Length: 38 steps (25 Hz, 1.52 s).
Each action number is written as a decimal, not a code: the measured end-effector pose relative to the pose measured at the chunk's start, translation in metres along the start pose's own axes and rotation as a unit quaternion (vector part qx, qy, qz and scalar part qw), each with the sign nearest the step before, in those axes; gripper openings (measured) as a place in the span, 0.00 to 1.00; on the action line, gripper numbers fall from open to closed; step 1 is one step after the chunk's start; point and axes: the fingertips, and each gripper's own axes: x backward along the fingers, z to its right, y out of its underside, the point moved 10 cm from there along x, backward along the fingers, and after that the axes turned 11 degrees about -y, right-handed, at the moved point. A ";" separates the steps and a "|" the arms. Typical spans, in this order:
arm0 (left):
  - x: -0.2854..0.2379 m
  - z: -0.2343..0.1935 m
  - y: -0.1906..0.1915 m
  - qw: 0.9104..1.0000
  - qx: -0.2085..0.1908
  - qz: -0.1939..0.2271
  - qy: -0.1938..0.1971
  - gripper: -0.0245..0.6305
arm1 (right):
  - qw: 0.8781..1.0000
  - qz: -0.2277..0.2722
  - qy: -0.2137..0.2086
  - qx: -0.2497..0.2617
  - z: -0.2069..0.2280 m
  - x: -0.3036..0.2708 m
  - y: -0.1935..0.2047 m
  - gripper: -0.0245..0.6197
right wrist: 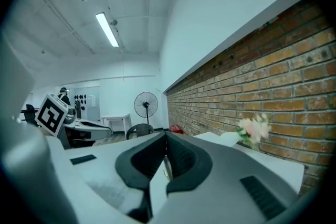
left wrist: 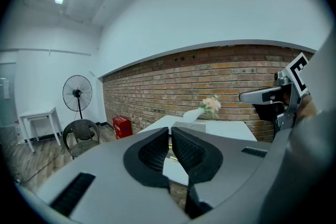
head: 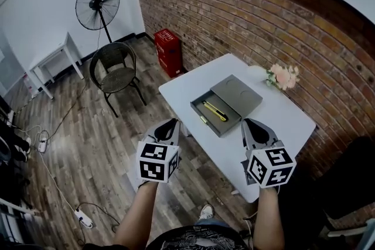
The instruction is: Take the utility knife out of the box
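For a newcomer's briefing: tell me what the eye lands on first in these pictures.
First comes the yellow utility knife, lying in the open grey box on the white table against the brick wall. Next come the left hand-held gripper and the right hand-held gripper in the foreground, with their black-and-white marker cubes. Both are shut, empty and short of the box.

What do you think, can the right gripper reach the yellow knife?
Probably yes: the box is open, the knife lies uncovered, nothing stands between. The right gripper must come closer and open its jaws.
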 end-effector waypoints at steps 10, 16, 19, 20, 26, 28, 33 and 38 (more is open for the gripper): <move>-0.061 0.021 -0.018 1.000 -0.004 -0.003 0.003 0.09 | 1.000 -0.004 0.005 -0.011 0.058 -0.020 0.002 0.07; -0.083 0.031 -0.024 1.000 -0.010 -0.005 0.010 0.09 | 1.000 -0.002 0.007 -0.017 0.078 -0.027 0.000 0.07; -0.093 0.031 -0.026 1.000 -0.011 -0.007 0.013 0.09 | 1.000 -0.001 0.004 -0.016 0.081 -0.031 -0.002 0.07; -0.097 0.032 -0.027 1.000 -0.012 -0.007 0.015 0.09 | 1.000 -0.001 0.005 -0.015 0.081 -0.032 -0.002 0.07; -0.124 0.034 -0.033 0.999 -0.023 -0.004 0.040 0.09 | 1.000 -0.001 0.026 -0.016 0.091 -0.037 -0.001 0.07; -0.137 0.035 -0.033 0.998 -0.026 -0.003 0.055 0.09 | 0.999 -0.002 0.041 -0.018 0.095 -0.038 0.001 0.07; -0.177 0.037 -0.041 0.994 -0.037 0.002 0.105 0.09 | 0.996 -0.002 0.085 -0.024 0.102 -0.052 0.000 0.07; -0.218 0.036 -0.053 0.983 -0.065 0.009 0.170 0.09 | 0.989 0.001 0.144 -0.036 0.106 -0.069 -0.002 0.07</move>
